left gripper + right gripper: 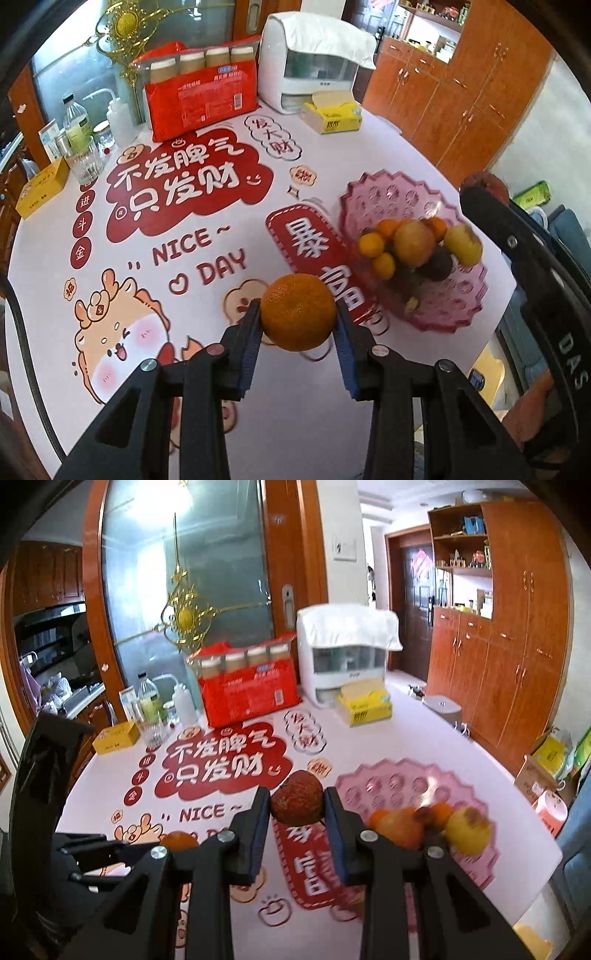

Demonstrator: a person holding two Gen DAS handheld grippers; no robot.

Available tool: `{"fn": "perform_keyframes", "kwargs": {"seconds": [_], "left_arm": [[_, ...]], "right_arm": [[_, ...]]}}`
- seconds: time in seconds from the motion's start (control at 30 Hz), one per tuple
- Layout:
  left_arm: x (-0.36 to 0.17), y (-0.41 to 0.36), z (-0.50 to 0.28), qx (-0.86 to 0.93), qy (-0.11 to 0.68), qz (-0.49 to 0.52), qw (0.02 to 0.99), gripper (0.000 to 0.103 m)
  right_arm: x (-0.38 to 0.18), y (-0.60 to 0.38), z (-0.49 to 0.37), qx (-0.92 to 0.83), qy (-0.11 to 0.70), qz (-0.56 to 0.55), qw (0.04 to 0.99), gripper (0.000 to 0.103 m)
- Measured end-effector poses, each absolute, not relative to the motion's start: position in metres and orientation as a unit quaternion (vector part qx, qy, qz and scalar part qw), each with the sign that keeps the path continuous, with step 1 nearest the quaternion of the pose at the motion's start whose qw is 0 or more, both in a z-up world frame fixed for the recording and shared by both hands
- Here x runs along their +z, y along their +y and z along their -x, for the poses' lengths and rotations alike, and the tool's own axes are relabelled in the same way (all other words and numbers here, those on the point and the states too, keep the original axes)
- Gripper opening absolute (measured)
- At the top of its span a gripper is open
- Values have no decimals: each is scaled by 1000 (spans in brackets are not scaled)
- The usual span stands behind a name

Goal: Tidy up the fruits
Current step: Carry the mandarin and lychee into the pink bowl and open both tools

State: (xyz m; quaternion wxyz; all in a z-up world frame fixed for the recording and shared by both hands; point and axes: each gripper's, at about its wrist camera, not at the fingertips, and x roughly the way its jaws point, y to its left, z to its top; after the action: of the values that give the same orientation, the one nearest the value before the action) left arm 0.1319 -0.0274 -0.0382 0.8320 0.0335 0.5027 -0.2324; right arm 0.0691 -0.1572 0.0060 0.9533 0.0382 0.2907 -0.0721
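Your left gripper (298,314) is clamped on an orange (298,312), which sits squeezed between the 2 blue-padded fingers (248,354) and is held above the printed tablecloth (192,369), over the near middle of the table. Your right gripper (297,805) is closed on a rough, reddish-brown fruit (296,797), pinched between its own 2 fingers (258,834) and lifted clear of the cloth.

The pink scalloped plate (388,192) lies to the right of the orange, well apart from it. Fruit is piled on its near half: several small oranges (371,244) on the left, a large yellow-red fruit (413,242) in the middle, a dark purple fruit (439,264) just in front of it, and a yellow fruit (463,240) on the right. From the right wrist view, the plate (391,782) sits to the right of the held fruit, and the left gripper (110,849) shows at the lower left with the orange (179,840) at its tip.

Along the far edge of the table stand a red package of cups (201,99), a white appliance (314,62) draped with a cloth, and a yellow tissue pack (332,112). At the far left are bottles (77,125), a glass (86,164) and a yellow box (42,188).
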Motion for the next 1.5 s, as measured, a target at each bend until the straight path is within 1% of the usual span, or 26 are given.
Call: {"fn": "perform_keyframes", "kwargs": {"seconds": [0.13, 0.27, 0.53, 0.73, 0.9, 1.23, 1.5], "left_arm": [[-26, -54, -127, -218, 494, -23, 842, 36], [-26, -85, -129, -204, 493, -9, 846, 36], [-45, -153, -136, -184, 504, 13, 844, 36], [-56, -184, -146, -159, 512, 14, 844, 37], [-61, -191, -161, -138, 516, 16, 846, 37], [-78, -198, -192, -108, 526, 14, 843, 37], [-94, -204, -196, -107, 544, 9, 833, 37]], "right_arm": [[16, -187, -72, -63, 290, -30, 954, 30], [19, -218, -74, -49, 292, -17, 955, 30], [7, -285, -85, -30, 311, -3, 950, 30], [-3, -319, -101, -13, 324, -7, 946, 30], [-11, -330, -121, 6, 339, 0, 941, 30], [-41, -335, -158, 39, 401, -13, 915, 30], [-60, -338, -173, 34, 437, -21, 899, 30]]}}
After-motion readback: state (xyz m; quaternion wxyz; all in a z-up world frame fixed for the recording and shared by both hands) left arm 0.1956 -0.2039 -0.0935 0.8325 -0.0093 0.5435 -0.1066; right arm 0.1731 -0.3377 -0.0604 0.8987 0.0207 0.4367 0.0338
